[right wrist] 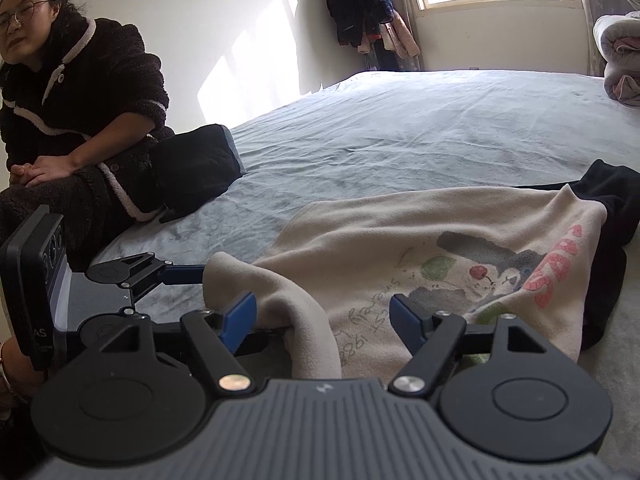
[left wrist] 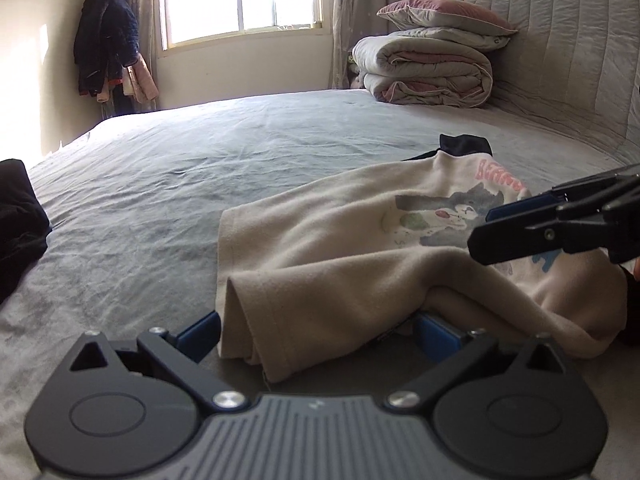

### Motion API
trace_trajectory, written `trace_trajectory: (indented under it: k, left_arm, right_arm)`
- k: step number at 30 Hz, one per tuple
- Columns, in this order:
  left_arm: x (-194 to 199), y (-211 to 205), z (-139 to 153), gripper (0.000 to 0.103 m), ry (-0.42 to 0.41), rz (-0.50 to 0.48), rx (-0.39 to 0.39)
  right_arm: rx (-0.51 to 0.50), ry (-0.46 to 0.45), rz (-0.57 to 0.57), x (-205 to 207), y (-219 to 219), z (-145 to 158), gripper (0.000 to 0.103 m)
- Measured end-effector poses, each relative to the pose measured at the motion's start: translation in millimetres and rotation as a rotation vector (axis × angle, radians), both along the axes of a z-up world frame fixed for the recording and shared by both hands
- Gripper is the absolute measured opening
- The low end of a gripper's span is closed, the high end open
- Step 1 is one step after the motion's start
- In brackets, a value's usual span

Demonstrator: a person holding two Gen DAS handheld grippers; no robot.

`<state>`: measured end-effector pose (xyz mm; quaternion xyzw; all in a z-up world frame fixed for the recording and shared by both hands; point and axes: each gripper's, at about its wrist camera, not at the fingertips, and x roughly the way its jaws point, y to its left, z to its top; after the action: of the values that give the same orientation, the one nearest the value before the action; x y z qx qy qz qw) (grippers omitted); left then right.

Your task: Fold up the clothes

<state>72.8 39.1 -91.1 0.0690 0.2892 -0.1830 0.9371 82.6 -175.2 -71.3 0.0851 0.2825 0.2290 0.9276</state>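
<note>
A cream sweatshirt (left wrist: 360,248) with a cartoon print and pink lettering lies on the grey bed; it also shows in the right wrist view (right wrist: 400,248). Its dark collar (left wrist: 464,146) points toward the headboard. My left gripper (left wrist: 316,332) is open, its blue pads on either side of a folded-over cream sleeve. My right gripper (right wrist: 324,320) is open, with a bunched part of the sleeve lying between its jaws. The right gripper also shows at the right edge of the left wrist view (left wrist: 500,232). The left gripper shows at the left of the right wrist view (right wrist: 188,276).
A grey bedsheet (left wrist: 200,168) covers the bed. Folded quilts and a pillow (left wrist: 432,68) are stacked by the headboard. A dark folded garment (right wrist: 192,164) lies at the bed edge beside a seated person (right wrist: 72,100). Clothes hang in the corner (left wrist: 108,40).
</note>
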Motion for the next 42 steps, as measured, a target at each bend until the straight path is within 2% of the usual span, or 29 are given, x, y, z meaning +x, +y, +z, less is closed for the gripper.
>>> trace_trajectory:
  k: [4, 7, 9, 11, 14, 18, 22, 29, 33, 40, 42]
  left_arm:
    - [6, 1, -1, 0.085, 0.015, 0.009, -0.029]
    - [10, 1, 0, 0.068, 0.023, 0.003, -0.05]
    - [10, 3, 2, 0.048, 0.01, -0.004, -0.077]
    - [13, 6, 1, 0.035, 0.023, -0.003, -0.099]
    - [14, 8, 1, 0.024, 0.037, -0.011, -0.111]
    - [12, 12, 5, 0.02, 0.032, -0.012, -0.116]
    - [7, 21, 12, 0.02, 0.026, 0.038, -0.1]
    - [2, 51, 18, 0.02, 0.117, 0.082, -0.214]
    - [-8, 72, 24, 0.02, 0.147, 0.052, -0.293]
    - [-25, 102, 26, 0.02, 0.202, 0.011, -0.277]
    - [-26, 109, 22, 0.02, 0.244, -0.003, -0.245]
  right_arm:
    - [0.013, -0.008, -0.013, -1, -3, 2, 0.077]
    - [0.013, -0.014, -0.016, -2, -4, 3, 0.077]
    - [0.012, -0.015, -0.019, -3, -4, 4, 0.077]
    - [0.011, -0.014, -0.022, -3, -4, 3, 0.077]
    - [0.009, -0.012, -0.023, -2, -4, 3, 0.077]
    - [0.008, -0.009, -0.027, -2, -5, 2, 0.077]
    - [-0.001, -0.004, -0.03, -2, -6, 1, 0.079]
    - [-0.02, 0.013, -0.013, -4, -7, 1, 0.081]
    - [-0.042, 0.02, 0.023, -10, -5, 0, 0.083]
    - [-0.044, 0.01, 0.033, -30, -17, 15, 0.084]
    - [-0.044, -0.004, 0.001, -37, -28, 23, 0.084]
